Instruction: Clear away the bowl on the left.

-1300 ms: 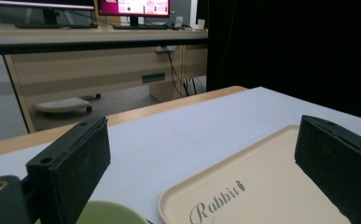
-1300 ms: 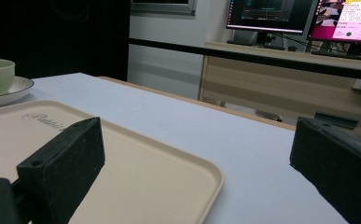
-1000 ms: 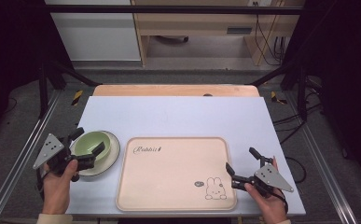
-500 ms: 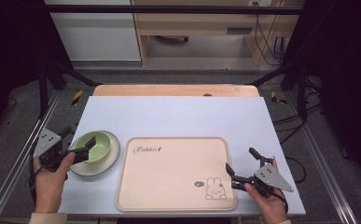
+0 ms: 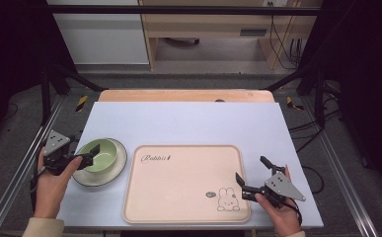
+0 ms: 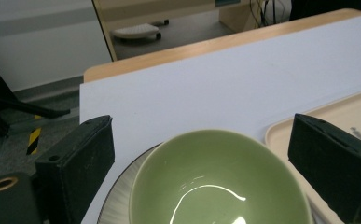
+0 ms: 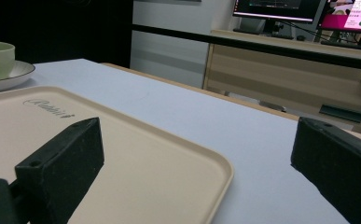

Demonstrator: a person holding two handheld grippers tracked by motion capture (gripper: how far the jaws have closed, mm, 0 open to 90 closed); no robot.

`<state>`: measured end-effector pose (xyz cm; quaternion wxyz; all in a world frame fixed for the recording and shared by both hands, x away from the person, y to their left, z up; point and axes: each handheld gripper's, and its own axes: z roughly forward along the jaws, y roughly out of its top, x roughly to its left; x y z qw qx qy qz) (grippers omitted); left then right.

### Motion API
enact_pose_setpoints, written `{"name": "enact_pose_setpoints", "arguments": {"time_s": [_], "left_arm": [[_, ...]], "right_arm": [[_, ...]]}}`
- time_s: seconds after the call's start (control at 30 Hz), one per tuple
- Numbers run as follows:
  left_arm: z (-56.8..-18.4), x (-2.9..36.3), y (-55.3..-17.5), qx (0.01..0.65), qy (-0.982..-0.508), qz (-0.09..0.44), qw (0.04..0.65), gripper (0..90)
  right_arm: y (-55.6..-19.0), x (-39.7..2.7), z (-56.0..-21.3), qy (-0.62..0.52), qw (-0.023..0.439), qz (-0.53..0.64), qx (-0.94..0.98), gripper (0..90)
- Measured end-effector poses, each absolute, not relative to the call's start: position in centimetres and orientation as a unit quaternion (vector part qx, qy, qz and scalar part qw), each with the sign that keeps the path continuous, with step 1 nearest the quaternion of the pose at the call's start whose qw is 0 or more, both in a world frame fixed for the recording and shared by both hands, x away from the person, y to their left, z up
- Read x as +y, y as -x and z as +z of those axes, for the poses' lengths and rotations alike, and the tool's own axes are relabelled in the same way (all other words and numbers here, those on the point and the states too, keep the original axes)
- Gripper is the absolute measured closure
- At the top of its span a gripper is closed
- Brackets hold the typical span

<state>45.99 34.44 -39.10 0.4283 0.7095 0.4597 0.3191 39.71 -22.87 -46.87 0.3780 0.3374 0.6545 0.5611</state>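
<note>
Around green bowl (image 6: 215, 179), left gripper (image 6: 206, 172), seemingly agape

So the bowl (image 5: 98, 154) sits on a plate (image 5: 114, 170) at the desk's (image 5: 188, 121) left side, with the tray (image 5: 186, 185) just beside it to the right. Left gripper (image 5: 87, 155) is at the bowl, right gripper (image 5: 250, 174) by the tray's right edge.
</note>
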Motion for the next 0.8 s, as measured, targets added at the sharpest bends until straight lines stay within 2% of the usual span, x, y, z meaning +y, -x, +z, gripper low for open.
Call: {"name": "enact_pose_setpoints", "arguments": {"time_s": [0.2,0.43,0.5,0.53,0.8], "left_arm": [[-39.9,35.7,-47.5,0.513,-0.700,0.282,0.410,10.1],[-40.1,36.2,-48.3,0.521,-0.710,0.274,0.387,10.9],[-40.2,36.3,-48.6,0.522,-0.714,0.273,0.379,13.7],[-40.2,36.5,-48.7,0.525,-0.714,0.272,0.375,20.3],[-40.5,37.0,-49.6,0.532,-0.740,0.253,0.326,26.2]], "right_arm": [[-39.9,-22.9,-47.2,-0.339,0.373,0.559,0.658,2.6],[-39.3,-23.4,-47.2,-0.341,0.378,0.553,0.659,2.6],[-39.0,-23.6,-47.2,-0.343,0.381,0.551,0.659,2.6],[-38.8,-23.9,-47.2,-0.348,0.382,0.549,0.657,2.6],[-38.5,-24.4,-47.4,-0.353,0.384,0.542,0.659,2.5]]}}
